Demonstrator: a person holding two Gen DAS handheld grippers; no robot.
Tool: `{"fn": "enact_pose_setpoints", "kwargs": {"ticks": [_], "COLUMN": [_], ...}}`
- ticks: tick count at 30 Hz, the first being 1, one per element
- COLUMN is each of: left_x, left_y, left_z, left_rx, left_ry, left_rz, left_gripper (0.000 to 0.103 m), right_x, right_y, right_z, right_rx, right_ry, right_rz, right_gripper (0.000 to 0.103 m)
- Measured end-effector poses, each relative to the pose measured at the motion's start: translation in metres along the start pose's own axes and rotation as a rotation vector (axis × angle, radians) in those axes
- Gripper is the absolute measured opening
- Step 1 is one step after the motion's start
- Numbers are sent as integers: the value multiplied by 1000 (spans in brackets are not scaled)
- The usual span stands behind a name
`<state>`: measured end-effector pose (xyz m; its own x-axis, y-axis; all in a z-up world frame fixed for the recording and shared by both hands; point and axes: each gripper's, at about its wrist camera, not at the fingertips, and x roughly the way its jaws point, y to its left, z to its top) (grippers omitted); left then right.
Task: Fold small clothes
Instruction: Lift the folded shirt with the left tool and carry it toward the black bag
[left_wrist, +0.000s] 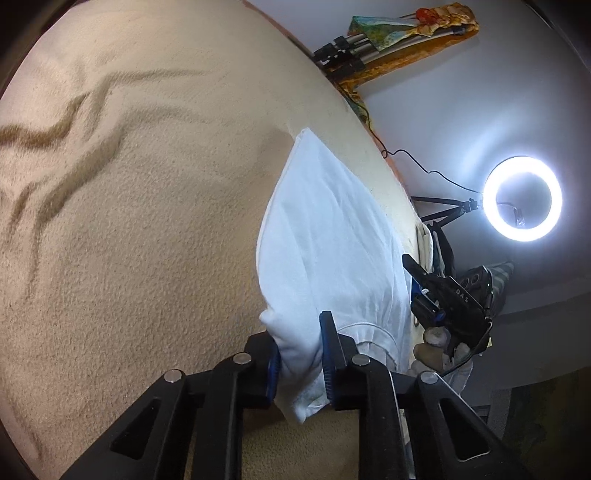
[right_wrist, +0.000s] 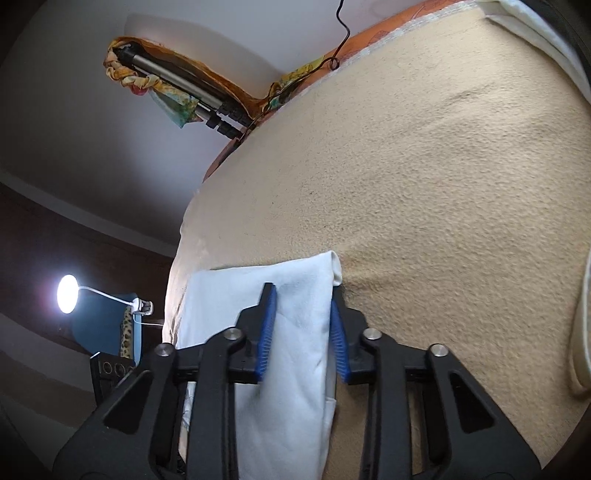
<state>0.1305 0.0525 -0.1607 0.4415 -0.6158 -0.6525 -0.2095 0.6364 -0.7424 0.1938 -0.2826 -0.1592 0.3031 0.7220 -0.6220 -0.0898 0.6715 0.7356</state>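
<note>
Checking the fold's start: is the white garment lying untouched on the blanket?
No: the left gripper is clamped on the white garment.

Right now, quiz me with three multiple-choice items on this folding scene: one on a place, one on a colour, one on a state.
1. Where does the white garment lie?
A. on the beige blanket
B. on a wooden floor
C. in a basket

2. What colour are the finger pads of the right hand-held gripper?
A. red
B. blue
C. green

3. How is the ring light?
A. switched off
B. lying on the blanket
C. switched on

Key: 1 A, beige blanket surrounds the garment; 2 B, both pads flanking the cloth are blue; 3 C, it glows white beyond the blanket's edge.
</note>
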Motion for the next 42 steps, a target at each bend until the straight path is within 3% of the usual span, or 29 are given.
{"fn": "enact_pose_setpoints", "kwargs": {"ticks": [1,4,11,20,30,42], "left_x": [-1,-5,-10,-3,26,92], "left_y": [-3,-12,-33,-68,-127,-215], "left_z": [-1,-2,-4,-7,-9,-8], "left_rx": [21,69,168,218,335,469], "left_ry": [-7,-26,-63,-60,-21,23], "left_rz": [6,15,16,-41,-90,-138], "left_gripper": [15,14,12,11,11,11], "right_x": [0,-5,-20,-49,-116,-197], "right_y": [2,9,41,64,42,-7], "right_z": [0,1,0,4,21,39], "right_rx": [-10,-33,-127,-188,-156,-137], "right_ry": [-2,-16,-51,-95,-203,-313], "right_rz": [-13,-30,-75,-93,-134,-228], "right_gripper": [12,8,7,6,6,6]}}
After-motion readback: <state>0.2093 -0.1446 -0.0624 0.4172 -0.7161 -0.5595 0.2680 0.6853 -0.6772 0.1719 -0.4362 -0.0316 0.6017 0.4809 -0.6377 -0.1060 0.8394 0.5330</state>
